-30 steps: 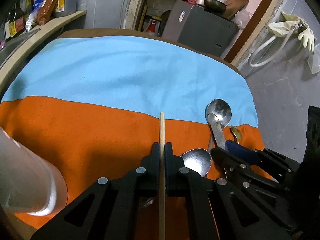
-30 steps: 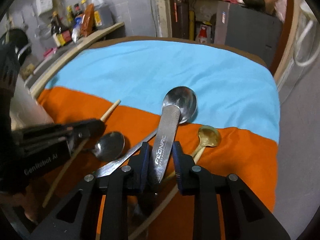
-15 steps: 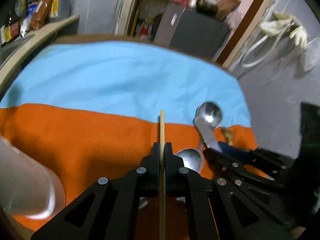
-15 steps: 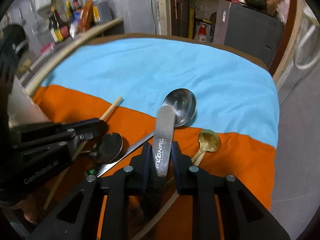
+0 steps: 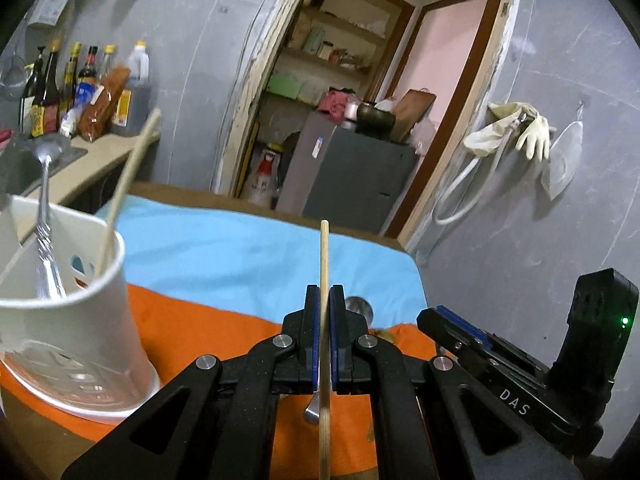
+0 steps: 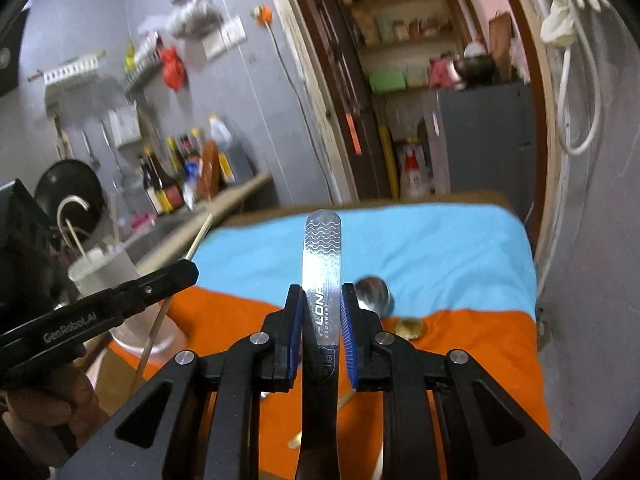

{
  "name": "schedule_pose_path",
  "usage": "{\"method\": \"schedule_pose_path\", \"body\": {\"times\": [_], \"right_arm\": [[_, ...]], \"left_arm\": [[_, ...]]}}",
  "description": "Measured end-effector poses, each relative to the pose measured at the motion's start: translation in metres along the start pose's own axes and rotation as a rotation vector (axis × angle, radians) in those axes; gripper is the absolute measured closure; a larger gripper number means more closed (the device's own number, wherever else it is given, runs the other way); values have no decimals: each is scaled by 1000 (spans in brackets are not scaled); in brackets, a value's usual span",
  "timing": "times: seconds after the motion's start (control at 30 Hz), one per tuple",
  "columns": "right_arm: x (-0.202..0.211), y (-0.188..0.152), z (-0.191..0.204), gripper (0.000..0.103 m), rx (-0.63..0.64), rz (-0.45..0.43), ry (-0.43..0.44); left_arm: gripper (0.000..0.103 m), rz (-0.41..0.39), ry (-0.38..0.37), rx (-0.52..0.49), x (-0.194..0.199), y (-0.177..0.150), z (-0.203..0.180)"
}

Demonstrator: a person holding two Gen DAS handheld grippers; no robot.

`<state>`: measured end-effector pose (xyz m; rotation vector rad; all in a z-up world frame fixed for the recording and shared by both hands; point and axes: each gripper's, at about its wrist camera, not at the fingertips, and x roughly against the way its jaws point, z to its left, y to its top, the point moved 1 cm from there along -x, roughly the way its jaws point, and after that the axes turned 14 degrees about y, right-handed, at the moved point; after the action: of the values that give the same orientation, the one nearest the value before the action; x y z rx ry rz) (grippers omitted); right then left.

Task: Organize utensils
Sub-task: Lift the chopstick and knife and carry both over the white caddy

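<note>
My left gripper (image 5: 324,294) is shut on a thin wooden chopstick (image 5: 324,256), held off the cloth with its tip pointing away. At the left stands a white utensil holder (image 5: 68,320) with a steel utensil (image 5: 44,216) and another chopstick (image 5: 128,184) in it. My right gripper (image 6: 321,294) is shut on a flat steel utensil handle (image 6: 322,248) with lettering; its working end is hidden below the jaws. Each gripper also shows in the other view: the right gripper (image 5: 444,316) to the right, the left gripper (image 6: 176,274) to the left beside the holder (image 6: 106,276).
A steel spoon (image 6: 374,290) and a gold spoon (image 6: 408,327) lie on the orange and blue cloth (image 6: 460,264) over the table. A counter with bottles (image 5: 52,92) runs along the left. A grey cabinet (image 5: 352,172) stands past the table's far edge.
Both grippers have risen and tipped upward, lifting the chopstick and the steel utensil off the cloth. The holder's rim and contents have come into view at the left.
</note>
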<state>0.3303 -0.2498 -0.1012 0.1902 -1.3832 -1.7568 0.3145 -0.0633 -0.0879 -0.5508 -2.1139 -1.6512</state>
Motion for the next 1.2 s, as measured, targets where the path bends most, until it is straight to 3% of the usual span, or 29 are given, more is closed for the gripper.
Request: {"method": "schedule_pose_path", "body": {"times": [0.23,0.57,0.93,1.2], "right_arm": [[8,17,18,87,0,-95,54],[8,64,73,87,47,-267,174],[-29,100,150,87,98,-404,303],[-77,85,172,87,83,-439,345]], "left_arm": [[101,-60,-27,49,25,14,8],[101,-171,-33,113,75,68,49],[101,-324,27,265,108,116,158],[101,-411,26,397,98,128,241]]}}
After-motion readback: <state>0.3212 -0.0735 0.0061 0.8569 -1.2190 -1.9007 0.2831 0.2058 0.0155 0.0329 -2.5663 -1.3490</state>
